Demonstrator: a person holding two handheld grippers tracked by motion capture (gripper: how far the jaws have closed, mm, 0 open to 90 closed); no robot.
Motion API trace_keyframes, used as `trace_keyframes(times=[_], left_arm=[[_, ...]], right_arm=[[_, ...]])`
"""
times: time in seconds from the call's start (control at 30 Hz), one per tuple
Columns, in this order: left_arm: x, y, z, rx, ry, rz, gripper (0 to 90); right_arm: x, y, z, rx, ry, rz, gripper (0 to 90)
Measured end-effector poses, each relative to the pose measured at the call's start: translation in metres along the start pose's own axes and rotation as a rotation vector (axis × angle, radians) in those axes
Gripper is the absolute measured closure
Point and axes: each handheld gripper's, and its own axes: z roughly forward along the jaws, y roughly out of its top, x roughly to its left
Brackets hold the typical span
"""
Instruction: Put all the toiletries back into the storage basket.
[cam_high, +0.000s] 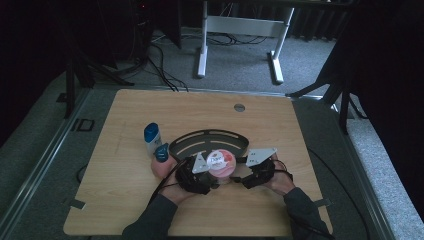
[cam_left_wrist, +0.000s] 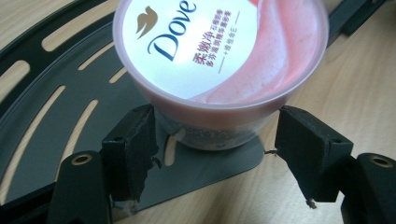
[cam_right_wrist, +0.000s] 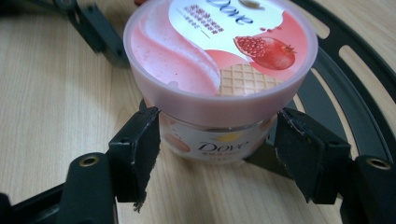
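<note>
A Dove jar (cam_high: 221, 162) with a pink lid stands at the near end of a black slotted tray (cam_high: 209, 140), between my two grippers. My left gripper (cam_high: 212, 178) comes at it from the left. In the left gripper view the jar (cam_left_wrist: 219, 51) rises just ahead of the left gripper (cam_left_wrist: 215, 149), whose jaws stand on either side under the lid with small gaps to the body. My right gripper (cam_high: 236, 177) comes from the right. In the right gripper view the right gripper (cam_right_wrist: 217, 149) has both pads against the clear body of the jar (cam_right_wrist: 219, 60).
A white bottle with a blue cap (cam_high: 152, 137) stands left of the tray. A pinkish item with a blue top (cam_high: 162, 160) lies beside my left hand. The wooden table (cam_high: 125, 200) has a round grommet (cam_high: 239, 107) at the back. A white desk frame (cam_high: 240, 30) stands beyond.
</note>
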Motion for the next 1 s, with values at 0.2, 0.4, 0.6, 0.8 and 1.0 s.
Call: trace_keyframes(times=[0.2, 0.4, 0.6, 0.8, 1.0], left_arm=[[0.004, -0.008, 0.012, 0.003, -0.003, -0.052, 33.7], [0.007, -0.005, 0.012, -0.014, 0.033, -0.075, 38.5], [0.007, -0.004, 0.011, -0.012, 0.043, -0.074, 38.1], [0.009, -0.003, 0.014, -0.014, 0.057, -0.093, 38.0], [0.010, 0.001, 0.018, -0.015, 0.069, -0.104, 38.0]], right_arm=[[-0.008, 0.001, 0.000, -0.026, 0.013, 0.027, 36.4], [-0.017, -0.006, 0.009, 0.018, 0.002, 0.047, 38.5], [-0.016, -0.012, 0.014, 0.004, 0.003, 0.077, 38.8], [-0.020, -0.009, 0.014, 0.007, -0.007, 0.077, 40.4], [-0.024, -0.011, 0.015, 0.011, -0.017, 0.096, 40.8]])
